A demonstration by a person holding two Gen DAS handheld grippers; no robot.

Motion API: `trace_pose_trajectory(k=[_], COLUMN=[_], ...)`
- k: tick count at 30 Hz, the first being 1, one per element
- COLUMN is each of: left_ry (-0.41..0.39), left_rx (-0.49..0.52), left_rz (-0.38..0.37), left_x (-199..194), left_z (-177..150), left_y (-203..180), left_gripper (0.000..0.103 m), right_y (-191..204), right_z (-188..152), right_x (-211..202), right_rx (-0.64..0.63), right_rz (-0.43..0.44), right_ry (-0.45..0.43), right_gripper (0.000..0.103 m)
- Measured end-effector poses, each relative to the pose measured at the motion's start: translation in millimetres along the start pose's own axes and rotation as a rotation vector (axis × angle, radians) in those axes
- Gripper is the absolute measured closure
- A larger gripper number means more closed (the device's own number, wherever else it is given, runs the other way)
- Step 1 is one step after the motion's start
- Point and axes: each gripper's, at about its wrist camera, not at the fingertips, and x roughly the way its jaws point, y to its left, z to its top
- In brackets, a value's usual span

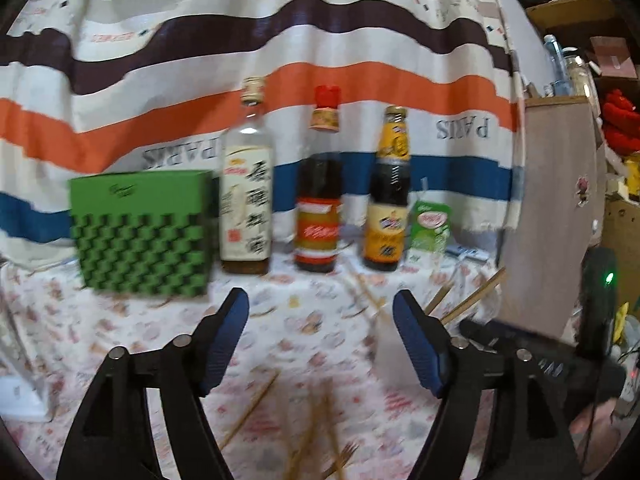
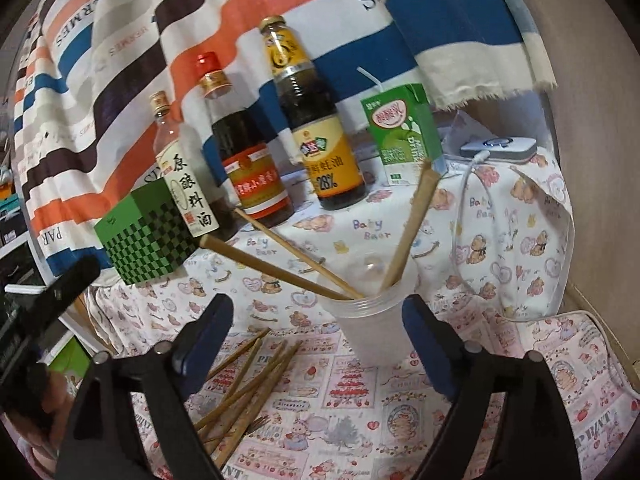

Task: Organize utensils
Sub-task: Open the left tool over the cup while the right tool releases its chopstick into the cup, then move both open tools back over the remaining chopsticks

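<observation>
Teddy-print cloth (image 2: 500,240) covers table before striped drape (image 2: 120,60).

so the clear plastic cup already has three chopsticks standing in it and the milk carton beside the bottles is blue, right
Not quite: the milk carton is green, as the right wrist view shows. The clear plastic cup does hold three chopsticks.

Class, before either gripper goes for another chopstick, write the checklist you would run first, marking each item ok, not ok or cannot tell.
1. Left gripper jaws open, nothing between them: ok.
2. Right gripper jaws open, not pressing the plastic cup: ok.
3. Cup upright, three chopsticks in it: ok.
4. All utensils in the cup: not ok; loose chopsticks lie on the tablecloth.
5. Bottles and green box stand clear of the loose pile: ok.
6. Cup steady enough for more: cannot tell.
</observation>
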Motion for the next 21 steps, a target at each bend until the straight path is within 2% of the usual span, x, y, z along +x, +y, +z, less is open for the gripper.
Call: trace_pose_trajectory(k=[2, 5, 7, 9, 14, 19, 21], left_ry=[0.000, -0.020, -0.013, 0.001, 0.011, 0.092, 0.153], left_rx=[0.007, 0.024, -0.019, -0.046, -0.012, -0.037, -0.043], left_rz=[0.018, 0.061, 0.119, 0.119, 0.150, 0.182, 0.179], left_x=[-7.9, -19.0, -23.7, -25.3, -24.8, -10.0, -0.3], left_z=[-6.4, -15.3, -22.1, -27.5, -32.2, -35.8, -39.0], left_y=[7.8, 16.7, 25.4, 32.0, 42.1, 53.0, 55.6], left_gripper=[0.026, 0.017, 0.011, 0.009, 0.000, 0.000, 0.000], right_y=[4.4, 10.5, 11.3, 13.3, 15.2, 5.8, -0.2], right_z=[-0.8, -2.3, -3.0, -4.3, -8.0, -10.3, -11.2], right_x=[-2.8, -4.7, -5.5, -5.5, 0.5, 6.4, 9.7], right_rx=[-0.026, -0.061, -0.065, -0.079, -0.108, -0.062, -0.027], right_rz=[-0.019, -0.041, -0.046, -0.061, -0.115, -0.128, -0.128], right_ry=[-0.016, -0.035, -0.040, -0.052, -0.054, -0.017, 0.004], right_gripper=[0.011, 0.006, 0.002, 0.000, 0.000, 0.000, 0.000])
